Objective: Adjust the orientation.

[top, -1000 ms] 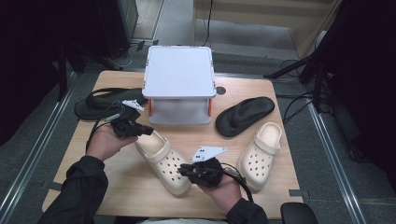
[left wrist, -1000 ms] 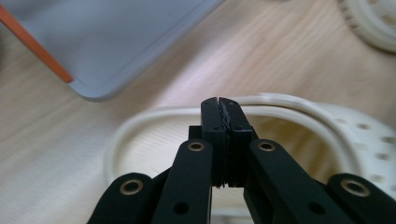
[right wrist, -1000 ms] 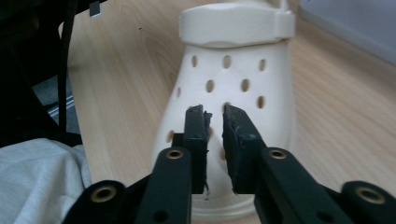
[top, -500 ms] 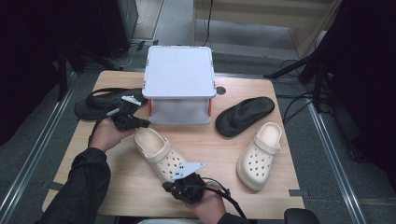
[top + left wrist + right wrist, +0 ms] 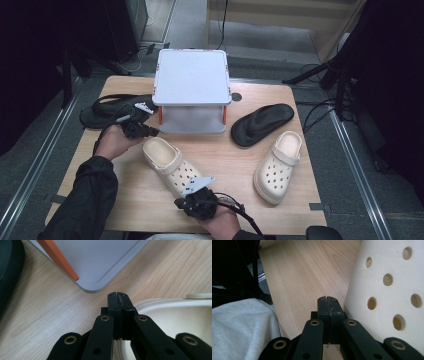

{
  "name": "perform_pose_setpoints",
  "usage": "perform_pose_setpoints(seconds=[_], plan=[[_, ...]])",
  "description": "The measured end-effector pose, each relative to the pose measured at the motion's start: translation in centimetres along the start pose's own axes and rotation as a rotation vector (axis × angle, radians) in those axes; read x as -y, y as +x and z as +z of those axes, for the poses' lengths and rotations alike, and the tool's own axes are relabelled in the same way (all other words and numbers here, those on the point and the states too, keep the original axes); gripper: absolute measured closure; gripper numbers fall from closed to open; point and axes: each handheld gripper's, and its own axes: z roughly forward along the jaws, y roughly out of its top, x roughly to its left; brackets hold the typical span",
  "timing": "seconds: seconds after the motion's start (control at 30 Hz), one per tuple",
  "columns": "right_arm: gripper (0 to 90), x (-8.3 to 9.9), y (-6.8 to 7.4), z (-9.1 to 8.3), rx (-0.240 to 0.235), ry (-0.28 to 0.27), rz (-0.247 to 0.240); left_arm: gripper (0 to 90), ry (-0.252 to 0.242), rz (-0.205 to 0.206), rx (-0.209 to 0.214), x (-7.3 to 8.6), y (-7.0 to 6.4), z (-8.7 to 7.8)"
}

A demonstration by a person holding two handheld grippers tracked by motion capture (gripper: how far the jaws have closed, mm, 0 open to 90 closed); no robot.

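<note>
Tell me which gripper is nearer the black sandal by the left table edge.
Left. The left gripper sits just beside the black sandal, at the near clog's heel; the right gripper is farther off, at that clog's toe.

Cream perforated clog (image 5: pixel 171 163) lies sole-down, lower centre of the high view, toe toward the bottom edge.

The high view looks forward and down over the whole table (image 5: pixel 240 155) from its near edge. Both gripper views sit low and close, sharing the cream clog (image 5: pixel 171 164) (image 5: pixel 175 315) (image 5: pixel 392 290) near the middle.
</note>
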Motion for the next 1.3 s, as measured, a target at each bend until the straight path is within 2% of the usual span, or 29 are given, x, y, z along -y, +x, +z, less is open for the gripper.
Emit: perform_pose_setpoints(seconds=[0.1, 0.13, 0.33, 0.53, 0.87, 1.13, 1.17, 1.3], plan=[[90.0, 0.0, -0.1, -0.1, 0.003, 0.000, -0.005, 90.0, 0.004, -0.002, -0.002, 0.1, -0.1, -0.1], [90.0, 0.1, -0.3, -0.2, 0.008, -0.002, 0.003, 90.0, 0.014, 0.011, -0.002, 0.2, -0.1, -0.2], [90.0, 0.0, -1.1, -0.8, 0.024, -0.011, 0.030, 88.9, -0.012, -0.002, 0.013, 1.0, 0.1, -0.5], [90.0, 0.2, -2.4, -2.0, 0.044, -0.025, 0.065, 90.0, 0.007, -0.015, 0.024, 1.6, -0.2, -0.9], [90.0, 0.2, -4.2, -3.2, 0.072, -0.030, 0.097, 90.0, 0.014, -0.025, 0.046, 2.7, -0.7, -1.5], [90.0, 0.1, -6.0, -4.1, 0.066, -0.041, 0.145, 90.0, 0.029, -0.034, 0.059, 4.0, -1.9, -2.2], [90.0, 0.0, -6.5, -4.3, 0.064, -0.039, 0.165, 90.0, 0.033, -0.031, 0.063, 4.4, -2.4, -2.4], [90.0, -0.2, -7.3, -4.5, 0.071, -0.042, 0.168, 90.0, 0.038, -0.027, 0.077, 5.2, -3.2, -2.7]])
